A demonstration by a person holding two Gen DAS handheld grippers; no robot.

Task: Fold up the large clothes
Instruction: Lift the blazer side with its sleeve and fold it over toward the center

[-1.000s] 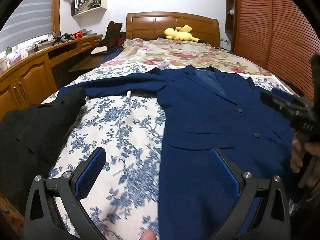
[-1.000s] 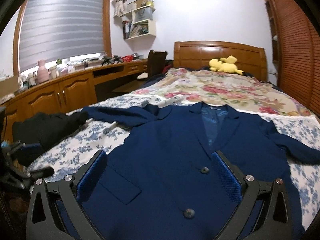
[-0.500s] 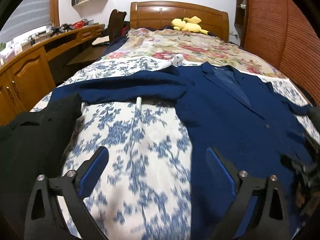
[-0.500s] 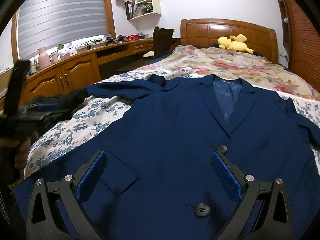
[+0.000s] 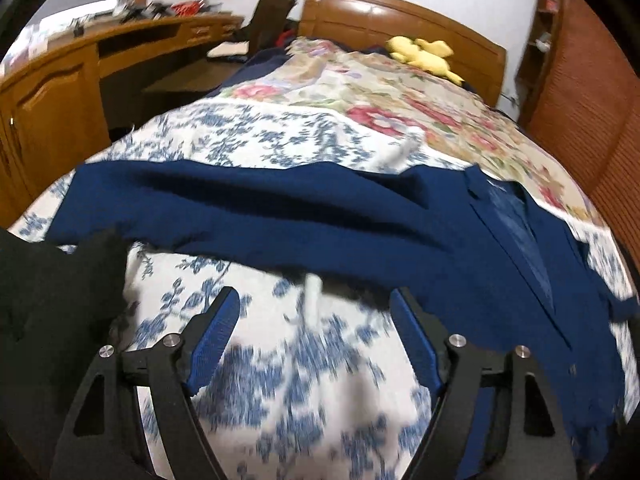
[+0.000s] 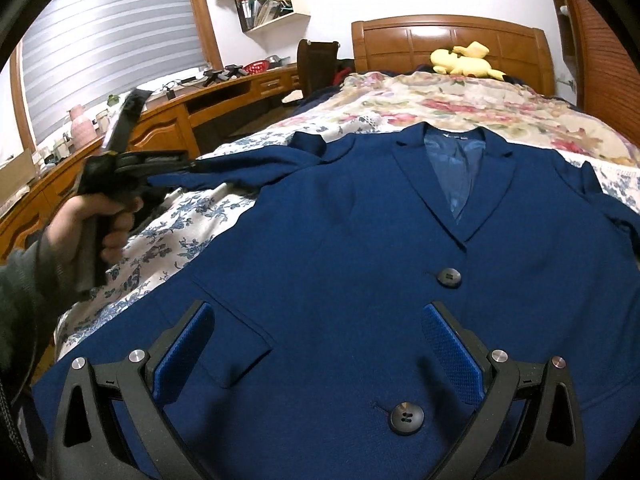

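Observation:
A navy blazer (image 6: 360, 240) lies face up and buttoned on the floral bedsheet (image 5: 304, 380). Its sleeve (image 5: 248, 208) stretches sideways across the bed. My left gripper (image 5: 314, 308) hovers just short of that sleeve, over the sheet and a small white object (image 5: 312, 292); its jaws are closing with nothing between them. In the right wrist view a hand (image 6: 92, 220) holds the left gripper (image 6: 190, 165), whose tips are by the sleeve's end. My right gripper (image 6: 320, 320) stands open over the blazer's lower front, between the pocket flap (image 6: 236, 340) and the buttons.
A black garment (image 5: 52, 300) lies at the bed's left edge beside the sleeve. A flowered quilt (image 6: 460, 100) and a yellow plush toy (image 6: 464, 62) lie near the wooden headboard (image 6: 448, 44). A wooden desk (image 6: 224, 96) and a chair (image 6: 316, 64) stand to the left.
My left gripper has swung left from the blazer's body to the outstretched sleeve, and its jaws have narrowed. The right gripper has edged closer over the blazer's front.

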